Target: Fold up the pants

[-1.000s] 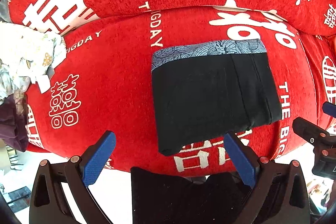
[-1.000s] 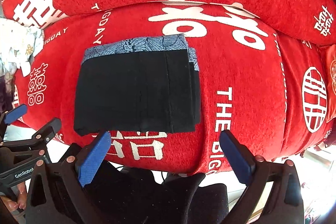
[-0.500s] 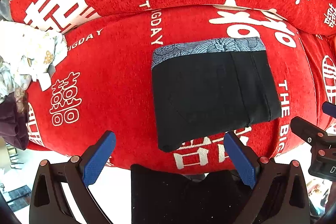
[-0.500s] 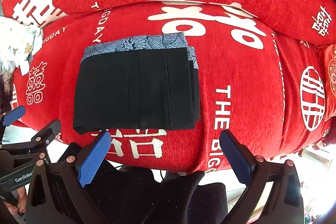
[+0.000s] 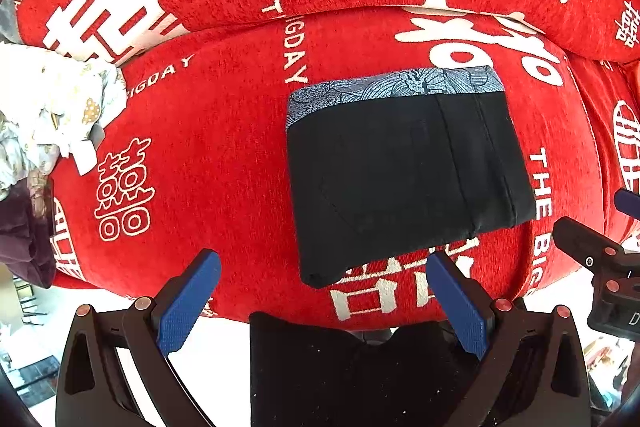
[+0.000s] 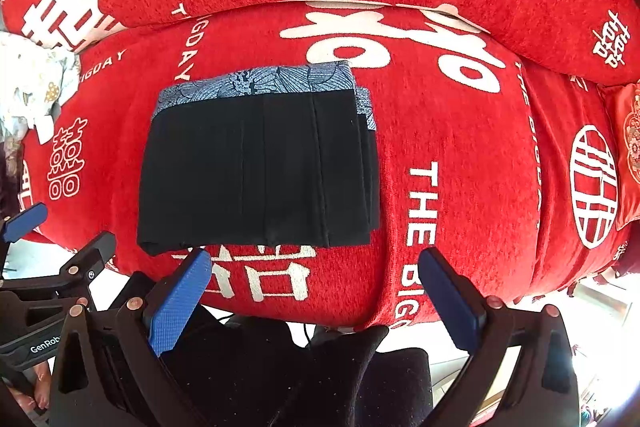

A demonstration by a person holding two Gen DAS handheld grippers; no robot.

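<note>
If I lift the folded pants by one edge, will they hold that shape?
Probably not. The pants are soft cloth in loose stacked layers, stepped at the right edge, so they would likely droop and unfold. On the fuzzy cover they should drag, not slide.

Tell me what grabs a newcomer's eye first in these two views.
First, the bright red plush sofa cover printed with large white characters and lettering, filling both views. On its seat lies a neatly folded black pair of pants with a blue-grey floral waistband, flat, with no gripper touching it. The blue-padded left gripper and right gripper hover open near the seat's front edge, and a crumpled white patterned cloth sits at far left.
</note>
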